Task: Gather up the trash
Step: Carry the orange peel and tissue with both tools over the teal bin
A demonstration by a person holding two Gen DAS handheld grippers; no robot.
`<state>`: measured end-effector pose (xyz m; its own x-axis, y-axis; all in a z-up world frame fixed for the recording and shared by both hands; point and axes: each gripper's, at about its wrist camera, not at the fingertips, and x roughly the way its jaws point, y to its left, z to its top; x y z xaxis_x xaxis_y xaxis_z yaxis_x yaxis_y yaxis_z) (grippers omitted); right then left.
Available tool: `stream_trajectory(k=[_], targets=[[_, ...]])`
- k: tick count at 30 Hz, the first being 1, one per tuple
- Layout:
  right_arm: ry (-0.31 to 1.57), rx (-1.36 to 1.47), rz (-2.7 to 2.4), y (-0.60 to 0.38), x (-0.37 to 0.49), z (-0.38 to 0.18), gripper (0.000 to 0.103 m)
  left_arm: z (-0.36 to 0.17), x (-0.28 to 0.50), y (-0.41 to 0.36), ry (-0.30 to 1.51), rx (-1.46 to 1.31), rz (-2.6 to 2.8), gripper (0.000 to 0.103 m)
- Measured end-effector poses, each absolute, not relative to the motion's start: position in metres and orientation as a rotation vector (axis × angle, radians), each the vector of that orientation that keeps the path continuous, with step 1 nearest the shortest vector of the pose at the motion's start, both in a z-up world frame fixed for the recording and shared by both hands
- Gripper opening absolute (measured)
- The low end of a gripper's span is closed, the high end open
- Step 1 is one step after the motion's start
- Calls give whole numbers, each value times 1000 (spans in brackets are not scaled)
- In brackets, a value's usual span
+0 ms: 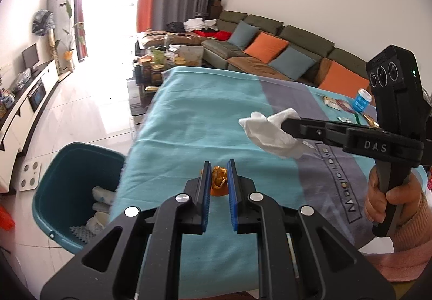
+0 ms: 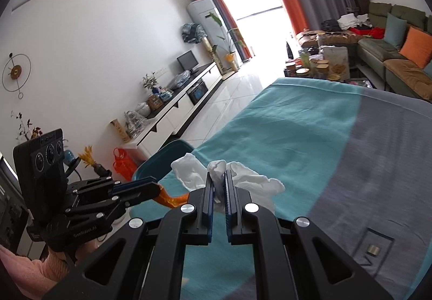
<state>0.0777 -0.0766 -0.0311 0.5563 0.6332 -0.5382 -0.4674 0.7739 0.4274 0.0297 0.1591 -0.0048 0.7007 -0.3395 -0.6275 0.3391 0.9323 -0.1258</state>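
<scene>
My left gripper (image 1: pixel 219 165) is shut on an orange crumpled wrapper (image 1: pixel 219 178) just above the teal cloth near the table's left edge; the wrapper also shows in the right wrist view (image 2: pixel 172 198). My right gripper (image 2: pixel 219 174) is shut on a crumpled white tissue (image 2: pixel 243 180) and holds it in the air above the table; the tissue also shows in the left wrist view (image 1: pixel 267 131), to the right of and beyond my left gripper. A teal trash bin (image 1: pixel 67 165) stands on the floor left of the table, with white trash inside.
The table is covered by a teal and grey cloth (image 1: pixel 189 116). At its far right lie snack packets (image 1: pixel 334 103) and a blue cup (image 1: pixel 361 100). A cluttered coffee table (image 1: pixel 162 62), a sofa (image 1: pixel 270 49) and a TV cabinet (image 1: pixel 29 100) stand around.
</scene>
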Motion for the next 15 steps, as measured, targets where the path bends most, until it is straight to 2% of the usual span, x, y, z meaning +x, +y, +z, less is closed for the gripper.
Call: stream_trajectory(k=[15], targets=[[753, 189, 771, -15, 95, -26, 6, -2, 34, 219, 680, -21, -215, 12]])
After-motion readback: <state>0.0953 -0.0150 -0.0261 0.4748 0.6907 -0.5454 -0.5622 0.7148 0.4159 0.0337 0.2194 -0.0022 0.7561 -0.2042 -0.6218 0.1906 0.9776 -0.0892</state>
